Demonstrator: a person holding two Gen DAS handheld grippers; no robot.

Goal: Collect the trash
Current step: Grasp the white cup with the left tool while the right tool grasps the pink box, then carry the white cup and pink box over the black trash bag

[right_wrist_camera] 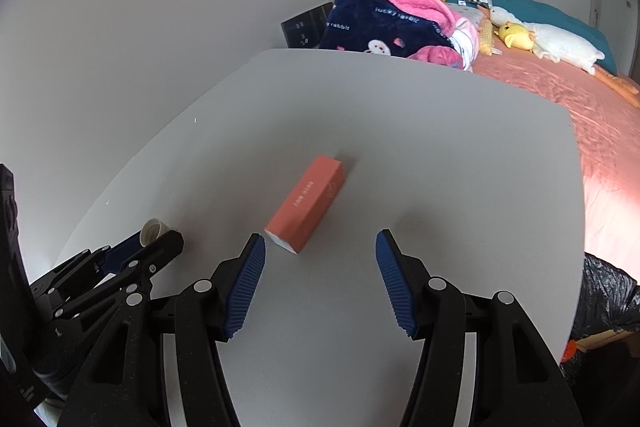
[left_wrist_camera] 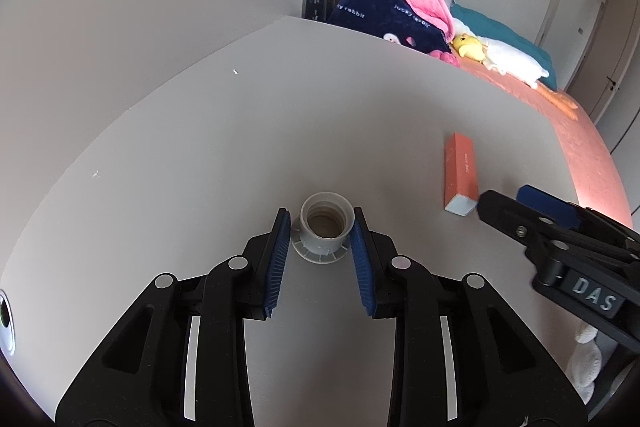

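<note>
Bed [right_wrist_camera: 580,131], largest element, runs along the far right under a coral sheet; a navy and pink blanket [right_wrist_camera: 384,23] and plush toys lie heaped on it, none of it part of the job

Counter [right_wrist_camera: 360,115], a pale grey slab beside the bed, carries the two pieces of trash well apart, so each of my hands can take one without crossing the other

Black bag [right_wrist_camera: 604,291], crinkled plastic just off the counter's right edge; I judge it the likely place for the trash, which would explain why it sits within my right hand's reach

My right gripper [right_wrist_camera: 320,247] hangs over the counter with its blue pads wide apart and nothing between them. The near white end of the orange box [right_wrist_camera: 306,205] lies just ahead of the left pad, off the centre line, so I judge a small shift toward it is still needed before closing

The box lies flat on its long side and slantwise, offering two parallel faces for a grip

My left gripper [left_wrist_camera: 320,227] brackets the grey cap [left_wrist_camera: 327,223], a short threaded collar standing mouth up on its flange. The pads sit against its two sides, clamped on it, though it is not yet lifted off the counter
</note>
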